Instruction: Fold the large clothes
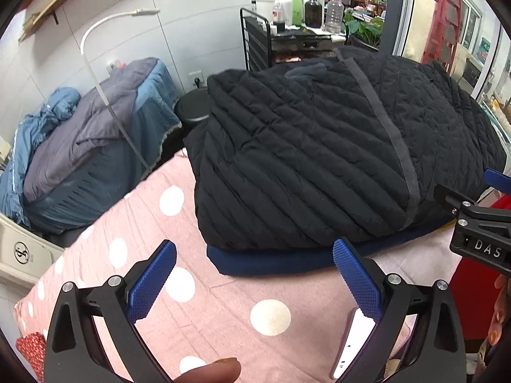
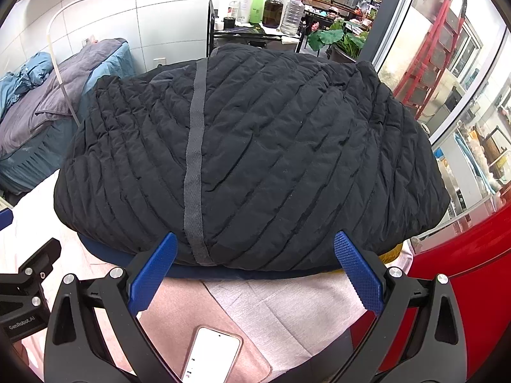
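pink polka-dot bed cover (image 1: 198, 287) carries folded black quilted jacket (image 2: 255, 159); grey strip (image 2: 194, 159) runs away from camera. left view alone shows dots. left hand-held gripper (image 1: 254, 274) and right hand-held gripper (image 2: 255, 271) wide open, empty.

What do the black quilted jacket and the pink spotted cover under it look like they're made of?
The black quilted jacket looks like thin matte synthetic shell over puffy filling: stitched diagonal channels, fine wrinkles, soft bulges. The pink cover with white dots looks like soft woven fabric, perhaps cotton: dull surface, faint creases.

Black quilted jacket (image 2: 271, 159); pink bedspread (image 1: 198, 312), white polka dots.
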Action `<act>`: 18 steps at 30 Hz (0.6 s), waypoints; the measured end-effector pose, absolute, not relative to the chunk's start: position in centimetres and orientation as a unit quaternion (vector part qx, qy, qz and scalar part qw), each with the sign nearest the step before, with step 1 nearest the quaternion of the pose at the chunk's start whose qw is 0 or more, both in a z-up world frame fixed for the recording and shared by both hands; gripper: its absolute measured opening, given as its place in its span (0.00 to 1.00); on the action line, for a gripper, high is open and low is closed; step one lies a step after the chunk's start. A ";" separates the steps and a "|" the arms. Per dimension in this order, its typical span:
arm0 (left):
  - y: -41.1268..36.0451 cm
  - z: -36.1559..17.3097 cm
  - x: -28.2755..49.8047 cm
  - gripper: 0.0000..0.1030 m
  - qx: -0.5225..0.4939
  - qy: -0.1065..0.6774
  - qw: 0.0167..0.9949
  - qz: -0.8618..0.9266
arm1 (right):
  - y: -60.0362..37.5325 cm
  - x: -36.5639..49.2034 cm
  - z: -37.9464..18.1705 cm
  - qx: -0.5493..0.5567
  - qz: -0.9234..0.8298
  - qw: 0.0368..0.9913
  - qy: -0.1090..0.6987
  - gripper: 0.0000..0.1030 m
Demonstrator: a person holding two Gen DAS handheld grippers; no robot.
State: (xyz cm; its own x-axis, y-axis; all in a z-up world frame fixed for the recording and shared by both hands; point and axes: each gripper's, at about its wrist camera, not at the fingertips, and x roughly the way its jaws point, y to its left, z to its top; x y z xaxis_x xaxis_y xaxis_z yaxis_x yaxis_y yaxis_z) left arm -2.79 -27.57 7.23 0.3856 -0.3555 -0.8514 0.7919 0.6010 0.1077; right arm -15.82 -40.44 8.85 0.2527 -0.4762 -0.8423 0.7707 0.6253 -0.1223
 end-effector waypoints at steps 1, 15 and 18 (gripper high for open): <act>-27.6 7.3 -2.9 0.94 0.263 0.417 0.790 -0.364 | -40.4 -15.8 8.9 0.160 -0.402 0.775 0.460 0.94; -27.8 6.9 -3.4 0.94 0.268 0.420 0.785 -0.369 | -40.4 -15.7 9.0 0.162 -0.403 0.776 0.458 0.94; -27.8 6.9 -3.5 0.94 0.269 0.422 0.783 -0.369 | -40.4 -15.7 9.0 0.162 -0.403 0.776 0.458 0.94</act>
State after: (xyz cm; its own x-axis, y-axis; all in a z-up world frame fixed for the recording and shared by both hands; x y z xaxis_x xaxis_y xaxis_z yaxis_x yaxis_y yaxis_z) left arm -3.48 -27.84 6.89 0.3723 -0.3515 -0.8590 0.8049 0.5830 0.1103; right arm -15.69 -40.43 8.96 0.2570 -0.4770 -0.8405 0.7728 0.6237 -0.1177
